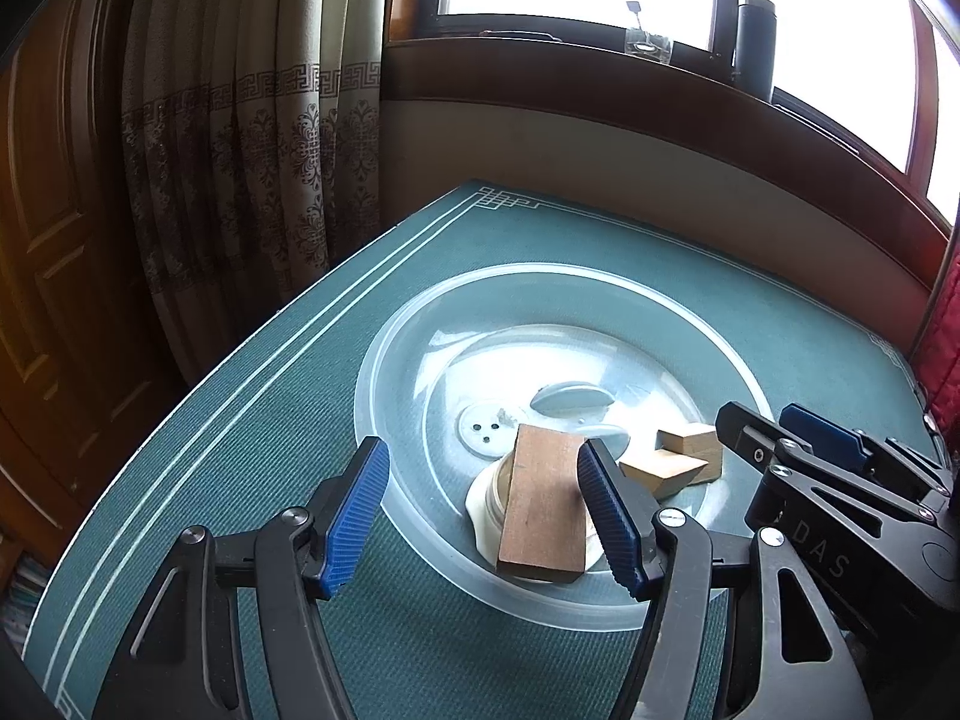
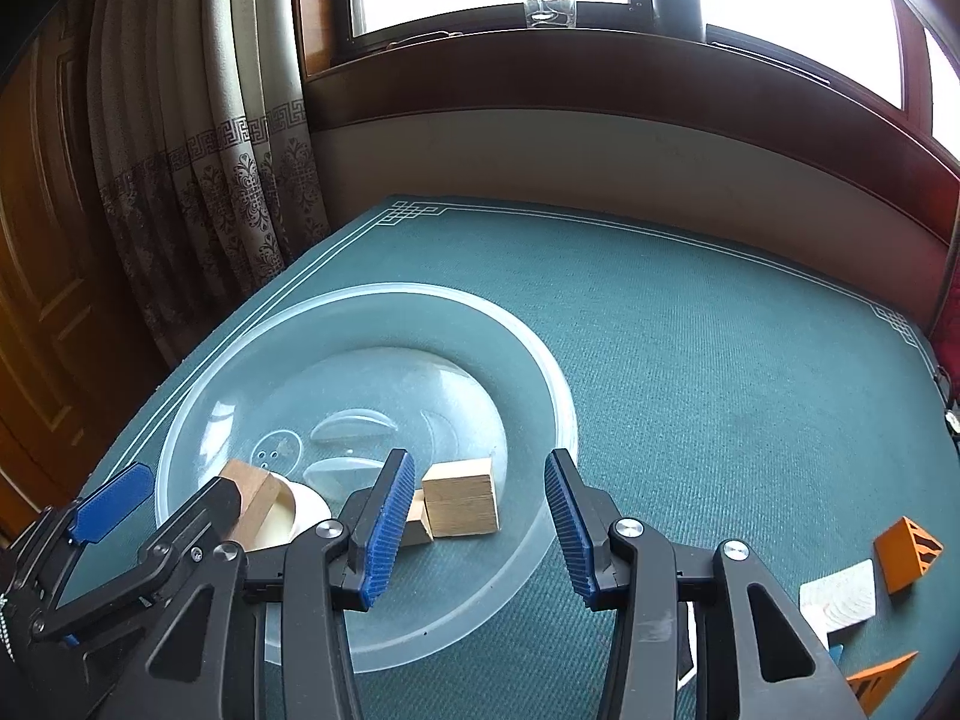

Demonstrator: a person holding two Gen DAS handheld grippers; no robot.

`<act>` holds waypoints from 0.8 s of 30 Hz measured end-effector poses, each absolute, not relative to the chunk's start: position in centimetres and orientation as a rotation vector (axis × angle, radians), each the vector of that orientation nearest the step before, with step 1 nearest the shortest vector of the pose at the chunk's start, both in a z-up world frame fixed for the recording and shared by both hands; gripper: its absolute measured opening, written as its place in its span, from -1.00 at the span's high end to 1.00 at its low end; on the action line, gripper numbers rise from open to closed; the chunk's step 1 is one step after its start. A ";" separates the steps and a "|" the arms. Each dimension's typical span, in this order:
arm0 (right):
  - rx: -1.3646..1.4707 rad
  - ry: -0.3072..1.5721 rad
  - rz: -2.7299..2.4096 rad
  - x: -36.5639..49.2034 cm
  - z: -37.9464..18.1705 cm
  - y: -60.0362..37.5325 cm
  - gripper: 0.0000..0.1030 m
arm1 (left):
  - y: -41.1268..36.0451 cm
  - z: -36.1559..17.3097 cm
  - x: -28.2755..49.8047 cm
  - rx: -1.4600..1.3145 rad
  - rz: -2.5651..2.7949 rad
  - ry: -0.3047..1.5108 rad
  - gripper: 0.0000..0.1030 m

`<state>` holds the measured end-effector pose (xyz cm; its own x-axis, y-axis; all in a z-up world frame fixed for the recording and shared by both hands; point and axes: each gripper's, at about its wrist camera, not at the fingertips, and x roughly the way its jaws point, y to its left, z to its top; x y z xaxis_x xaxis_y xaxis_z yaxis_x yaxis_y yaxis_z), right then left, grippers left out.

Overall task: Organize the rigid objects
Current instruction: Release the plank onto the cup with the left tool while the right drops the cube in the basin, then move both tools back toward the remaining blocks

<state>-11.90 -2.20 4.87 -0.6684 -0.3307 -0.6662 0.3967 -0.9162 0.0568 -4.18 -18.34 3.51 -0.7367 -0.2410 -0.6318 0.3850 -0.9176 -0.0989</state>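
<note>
Green mat (image 2: 720,330) covers the table, white line border, knot motif at the far corners. Clear plastic bowl (image 1: 384,354) sits toward the mat's left edge, nearer the front.

In the bowl: brown block (image 1: 543,510) leaning on a white lid-like piece (image 1: 483,510) at the near side; two pale wood blocks, one cube (image 2: 461,497) and a smaller block (image 2: 417,525) touching it on its left. The cube rests on the bowl floor near the right wall.

Left gripper (image 1: 483,519): jaws about half open, blue pads either side of the brown block's near end in the left wrist view. Right pad looks close to or touching the block's edge, left pad well clear of it. No grip visible.

Right gripper (image 2: 480,531): jaws partly open, nothing between them. The pale cube sits just beyond the pads, not touched. Left pad overlaps the smaller block in the right wrist view; contact cannot be told.

Outside the bowl, near the mat's front right corner: orange block (image 2: 906,552), white block (image 2: 840,600) just beside it, second orange piece (image 2: 882,678) nearer the front edge, partly hidden by the gripper.

Behind: curtain (image 1: 252,150) on the left, window sill with a glass (image 1: 648,45) and a dark flask (image 1: 756,42).
</note>
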 end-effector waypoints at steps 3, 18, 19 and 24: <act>0.995 0.126 -2.557 -11.6 5.0 -1.8 0.06 | -18.1 3.6 -4.1 0.908 -2.636 0.313 -0.35; 1.017 0.107 -2.603 -10.0 4.6 0.2 0.01 | -16.6 3.9 -4.1 0.905 -2.683 0.242 -0.44; 1.022 0.102 -2.608 -10.0 4.5 0.5 0.01 | -16.4 3.9 -4.1 0.906 -2.688 0.234 -0.44; 1.035 0.078 -2.637 -9.5 4.3 2.5 0.00 | -15.7 4.0 -4.0 0.900 -2.704 0.203 -0.45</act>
<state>-9.49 2.46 4.28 -0.6924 -0.2620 -0.6722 0.3011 -0.9517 0.0608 -3.97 -15.71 3.97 -0.7653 -0.2221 -0.6042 0.3097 -0.9499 -0.0431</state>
